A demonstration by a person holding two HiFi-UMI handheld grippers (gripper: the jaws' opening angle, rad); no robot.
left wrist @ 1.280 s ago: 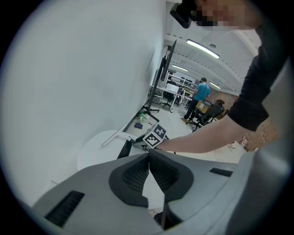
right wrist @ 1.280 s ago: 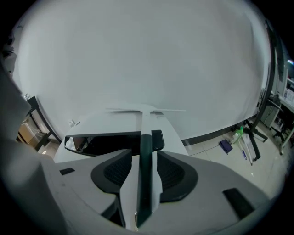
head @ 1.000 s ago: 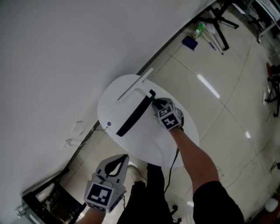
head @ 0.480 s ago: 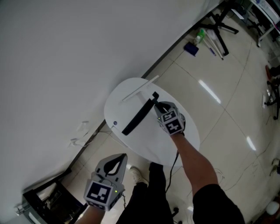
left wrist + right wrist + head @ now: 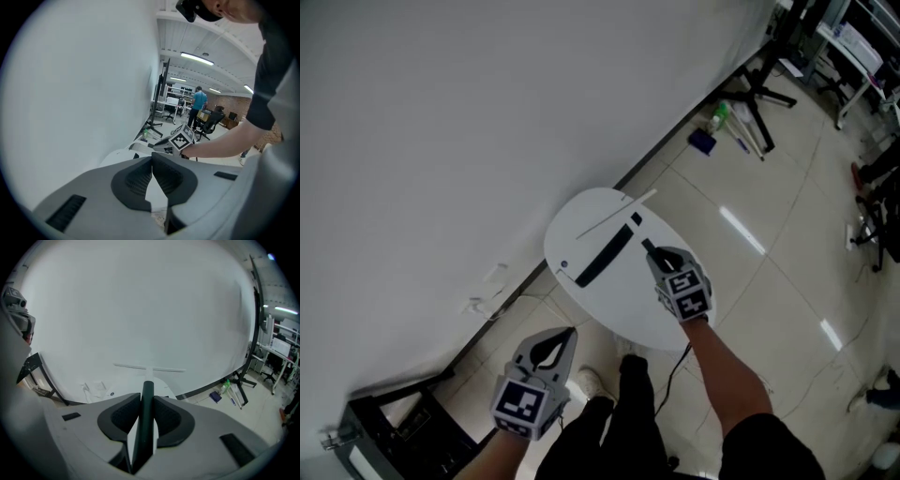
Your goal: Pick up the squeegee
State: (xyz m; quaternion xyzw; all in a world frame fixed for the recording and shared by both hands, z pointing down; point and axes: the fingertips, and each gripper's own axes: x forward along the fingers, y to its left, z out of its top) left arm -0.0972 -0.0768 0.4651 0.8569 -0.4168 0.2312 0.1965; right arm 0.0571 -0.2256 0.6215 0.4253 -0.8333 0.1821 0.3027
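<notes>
The squeegee shows in the head view as a long black bar (image 5: pixel 605 255) with a thin white crossbar (image 5: pixel 617 214) beside it, over the round white table (image 5: pixel 581 230). My right gripper (image 5: pixel 649 248) is shut on the black part at its upper right end. In the right gripper view the black bar (image 5: pixel 146 404) runs up between the closed jaws of the right gripper (image 5: pixel 146 399), and the white crossbar (image 5: pixel 150 368) stands beyond it against the wall. My left gripper (image 5: pixel 565 335) hangs low beside the person's legs, shut and empty, and appears in its own view too (image 5: pixel 151 161).
A white wall runs close behind the table. A black stand (image 5: pixel 759 84), a green bottle (image 5: pixel 719 117) and a blue item (image 5: pixel 703 141) sit on the tiled floor at upper right. A black frame (image 5: pixel 384 422) is at lower left. People stand far off (image 5: pixel 199 101).
The head view has pulled back and swung, so the table looks smaller. My right gripper stays shut on the squeegee and sits slightly nearer the table's front edge. The left gripper has hardly moved.
</notes>
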